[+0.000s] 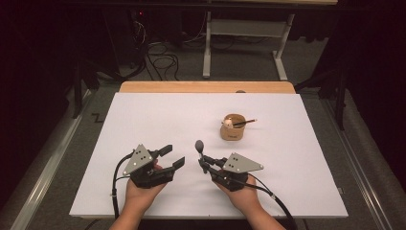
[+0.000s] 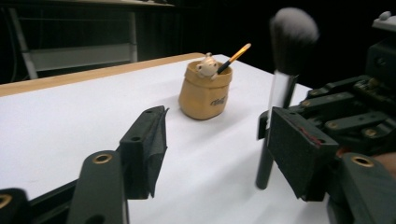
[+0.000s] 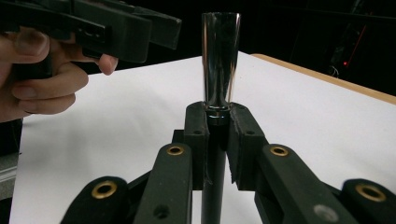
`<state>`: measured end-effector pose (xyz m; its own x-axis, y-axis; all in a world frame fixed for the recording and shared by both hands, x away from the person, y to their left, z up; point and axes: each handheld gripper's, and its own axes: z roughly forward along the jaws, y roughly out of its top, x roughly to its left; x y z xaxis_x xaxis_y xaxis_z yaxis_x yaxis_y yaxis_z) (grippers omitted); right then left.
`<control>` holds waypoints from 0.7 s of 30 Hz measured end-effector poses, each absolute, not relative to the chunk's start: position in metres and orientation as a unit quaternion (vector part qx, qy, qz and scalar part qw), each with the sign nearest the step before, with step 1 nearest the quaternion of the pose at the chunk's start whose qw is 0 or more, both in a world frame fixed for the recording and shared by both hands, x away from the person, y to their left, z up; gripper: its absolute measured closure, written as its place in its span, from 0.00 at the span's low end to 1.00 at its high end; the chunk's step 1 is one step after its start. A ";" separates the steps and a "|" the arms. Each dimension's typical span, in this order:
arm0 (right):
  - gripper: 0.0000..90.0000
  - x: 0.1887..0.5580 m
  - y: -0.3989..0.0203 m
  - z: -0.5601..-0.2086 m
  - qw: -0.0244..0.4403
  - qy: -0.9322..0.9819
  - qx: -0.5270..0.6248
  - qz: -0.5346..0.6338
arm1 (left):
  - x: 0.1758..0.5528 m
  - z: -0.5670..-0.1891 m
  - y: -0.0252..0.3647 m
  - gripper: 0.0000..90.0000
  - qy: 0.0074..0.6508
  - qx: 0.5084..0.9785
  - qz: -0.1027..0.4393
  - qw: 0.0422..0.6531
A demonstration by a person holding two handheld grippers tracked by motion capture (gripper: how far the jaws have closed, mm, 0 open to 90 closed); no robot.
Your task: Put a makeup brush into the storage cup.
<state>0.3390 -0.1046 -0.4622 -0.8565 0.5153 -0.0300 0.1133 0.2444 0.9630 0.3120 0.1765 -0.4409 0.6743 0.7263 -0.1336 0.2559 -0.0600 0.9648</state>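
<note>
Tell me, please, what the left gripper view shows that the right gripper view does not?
The left gripper view alone shows the tan cup with a small figure and a pencil-like stick in it, and the makeup brush's fluffy head. The right gripper view alone shows the right gripper shut on the brush's handle, and the hand holding the left gripper, whose jaws stand open. Both show the brush, upright, and the white table top.
</note>
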 end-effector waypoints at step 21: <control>0.89 0.339 -0.128 -0.457 0.186 0.757 0.223 0.585 | 0.311 -0.461 0.218 0.19 0.407 0.680 0.256 0.554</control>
<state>0.3393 -0.1281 -0.4574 -0.8313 0.5554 -0.0208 0.1194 0.2151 0.9693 0.3113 0.2177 -0.4607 0.5383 0.8365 -0.1026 0.2704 -0.0561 0.9611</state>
